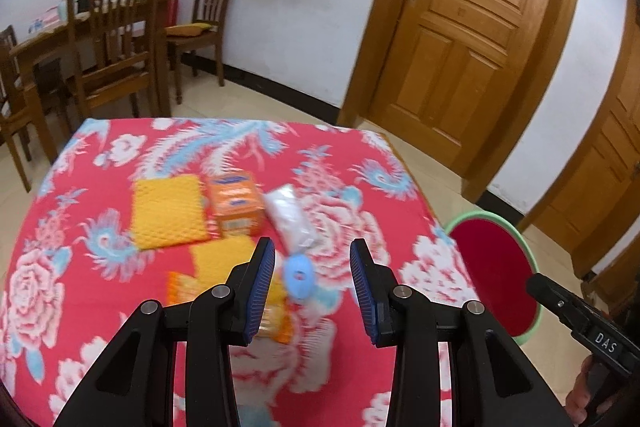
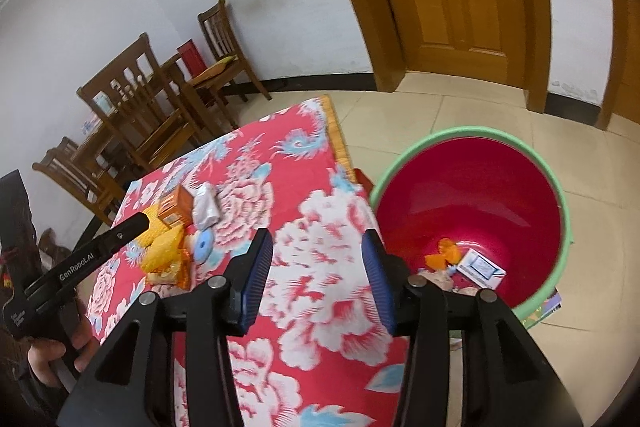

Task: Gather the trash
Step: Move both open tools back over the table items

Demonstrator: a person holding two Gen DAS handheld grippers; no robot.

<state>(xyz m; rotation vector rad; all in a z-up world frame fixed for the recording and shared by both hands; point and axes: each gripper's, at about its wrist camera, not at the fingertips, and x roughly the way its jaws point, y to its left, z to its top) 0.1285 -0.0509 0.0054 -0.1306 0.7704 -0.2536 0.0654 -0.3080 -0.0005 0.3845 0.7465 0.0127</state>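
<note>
On the red floral tablecloth (image 1: 80, 267) lies a cluster of trash: a yellow packet (image 1: 168, 213), an orange box (image 1: 236, 203), a white plastic bag (image 1: 290, 217), a small blue round piece (image 1: 298, 277) and an orange wrapper (image 1: 182, 287). My left gripper (image 1: 313, 287) hovers open just short of the blue piece, holding nothing. My right gripper (image 2: 318, 279) stands open and empty over the table's right edge, beside the red bin with a green rim (image 2: 460, 195). Inside the bin lie orange scraps (image 2: 444, 253) and a white box (image 2: 480, 267).
The bin (image 1: 492, 267) stands on the tiled floor right of the table. Wooden chairs (image 1: 116, 39) and a dining table stand at the back left. A wooden door (image 1: 472, 27) is at the back right. A hand (image 2: 48, 359) holds the left gripper's handle.
</note>
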